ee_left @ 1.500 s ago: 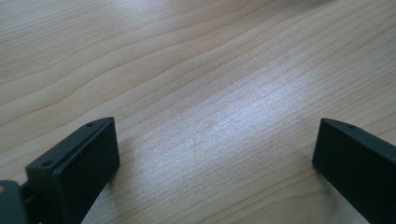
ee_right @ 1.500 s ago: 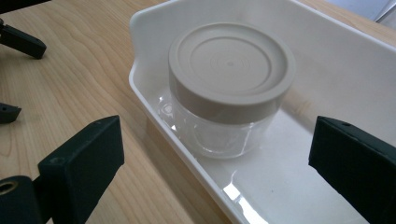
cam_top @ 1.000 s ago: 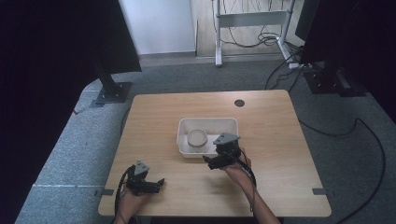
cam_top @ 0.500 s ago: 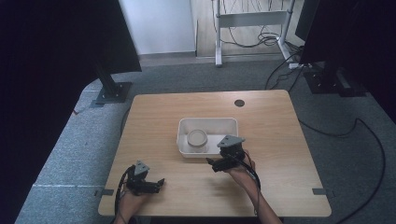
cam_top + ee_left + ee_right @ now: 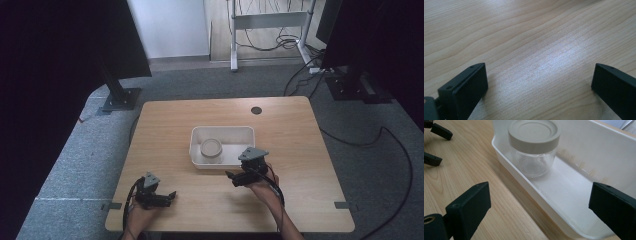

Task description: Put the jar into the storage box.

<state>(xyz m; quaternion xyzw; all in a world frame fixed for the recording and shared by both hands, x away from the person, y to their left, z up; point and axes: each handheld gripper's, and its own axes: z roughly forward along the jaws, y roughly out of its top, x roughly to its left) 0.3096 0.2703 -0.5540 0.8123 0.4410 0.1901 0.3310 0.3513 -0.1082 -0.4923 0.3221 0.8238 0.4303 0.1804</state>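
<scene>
A white rectangular tray (image 5: 235, 144) sits mid-table. In its left half stands a clear glass jar (image 5: 211, 148) with a beige lid. My right gripper (image 5: 233, 178) hovers just in front of the tray's near right edge, held by a hand, jaws pointing left. In the right gripper view its jaws (image 5: 540, 195) stand wide open and empty, straddling the tray's near wall (image 5: 524, 182), with the jar (image 5: 534, 147) upright a short way ahead. My left gripper (image 5: 169, 196) rests low at the table's front left, open (image 5: 540, 72) over bare wood.
The wooden table (image 5: 290, 130) has a round cable hole (image 5: 256, 110) at the back right. Its front edge lies right behind both hands. The left gripper's black jaw tips (image 5: 435, 135) appear at the right gripper view's top left. Dark stands and cables lie on the floor beyond.
My right gripper has drifted slightly right and back toward the table's front edge, away from the tray. The left gripper, jar and tray have stayed put.
</scene>
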